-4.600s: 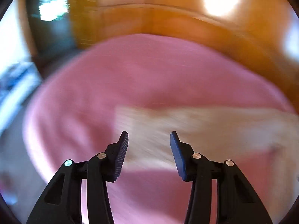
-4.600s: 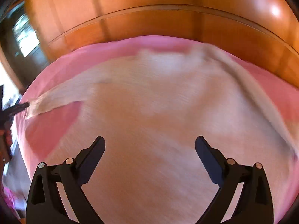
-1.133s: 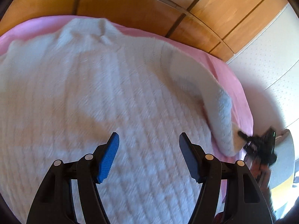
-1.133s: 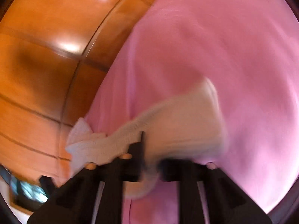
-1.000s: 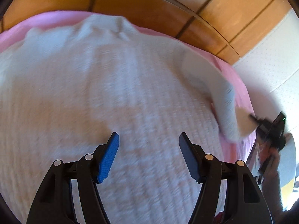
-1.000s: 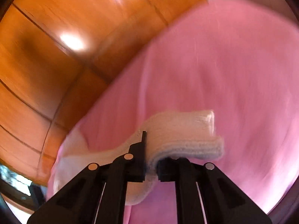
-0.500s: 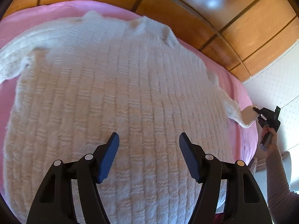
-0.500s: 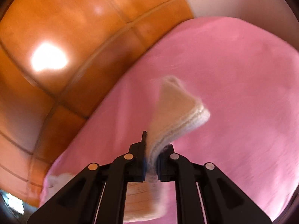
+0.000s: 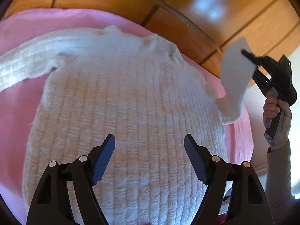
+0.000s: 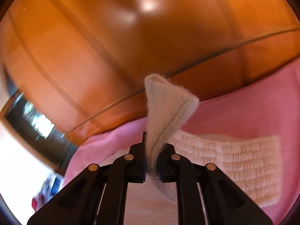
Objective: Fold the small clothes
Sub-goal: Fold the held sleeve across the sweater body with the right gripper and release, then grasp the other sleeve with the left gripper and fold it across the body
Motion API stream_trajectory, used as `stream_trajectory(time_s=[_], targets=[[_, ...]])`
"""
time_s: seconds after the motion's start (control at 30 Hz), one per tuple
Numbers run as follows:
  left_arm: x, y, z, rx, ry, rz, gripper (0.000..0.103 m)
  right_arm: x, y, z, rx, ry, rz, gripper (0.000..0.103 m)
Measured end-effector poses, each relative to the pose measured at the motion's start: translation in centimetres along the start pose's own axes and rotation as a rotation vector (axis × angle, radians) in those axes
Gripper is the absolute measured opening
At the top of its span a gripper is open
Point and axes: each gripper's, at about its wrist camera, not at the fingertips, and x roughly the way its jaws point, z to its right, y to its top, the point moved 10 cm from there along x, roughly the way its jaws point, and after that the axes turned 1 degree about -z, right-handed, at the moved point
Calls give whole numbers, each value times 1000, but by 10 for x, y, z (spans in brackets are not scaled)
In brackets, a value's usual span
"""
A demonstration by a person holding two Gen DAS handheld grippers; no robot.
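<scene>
Cream knit sweater (image 9: 127, 112) lies spread flat on the pink bedcover (image 9: 16, 97), one sleeve raised for the fold.

The right gripper (image 10: 151, 161) is clamped on the sleeve cuff (image 10: 165, 108), held up off the cover beside the wooden headboard (image 9: 187, 5); the left gripper (image 9: 149, 157) hovers over the lower body with its fingers wide apart, holding nothing. To do this well, I judge the sleeve should be carried inward across the chest and laid flat without twisting, while the left gripper presses the body down so it does not drag.
</scene>
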Motion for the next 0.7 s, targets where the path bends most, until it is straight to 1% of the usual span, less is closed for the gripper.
stream_trajectory(time_s=[0.03,0.07,0.1,0.2,0.27,0.33,0.37,0.4,0.43,0.47,0.5,0.57,0.67,0.7], targets=[[-3,1,-5,-18,-3,-1,75,14,-4,-16,-14,23,-21,28],[-6,2,-9,-30,-10,0,75,21,-7,-27,-15,42,-29,61],[-8,4,-11,-33,-17,4,75,23,-10,-37,-12,49,-17,68],[-18,15,-19,-47,-37,44,75,15,-14,-46,-6,70,-1,70],[-20,22,-23,-62,-61,58,75,-2,-15,-35,8,47,29,78],[-16,28,-24,-65,-64,61,75,-16,-27,-26,22,25,46,82],[-13,31,-25,-64,-64,61,75,-27,-32,-13,33,9,51,84],[-8,36,-25,-63,-58,61,75,-41,-43,7,54,-32,58,85],[-1,41,-24,-66,-54,58,73,-52,-52,10,64,-55,62,86],[4,45,-23,-68,-56,54,70,-66,-64,32,90,-100,70,86],[12,52,-23,-71,-58,46,69,-81,-72,47,117,-130,78,86],[28,65,-23,-71,-40,38,66,-108,-89,88,218,-180,101,86],[56,84,-23,-72,-2,17,64,-139,-107,140,352,-225,152,88],[62,89,-23,-76,7,17,64,-141,-108,150,382,-234,162,88]])
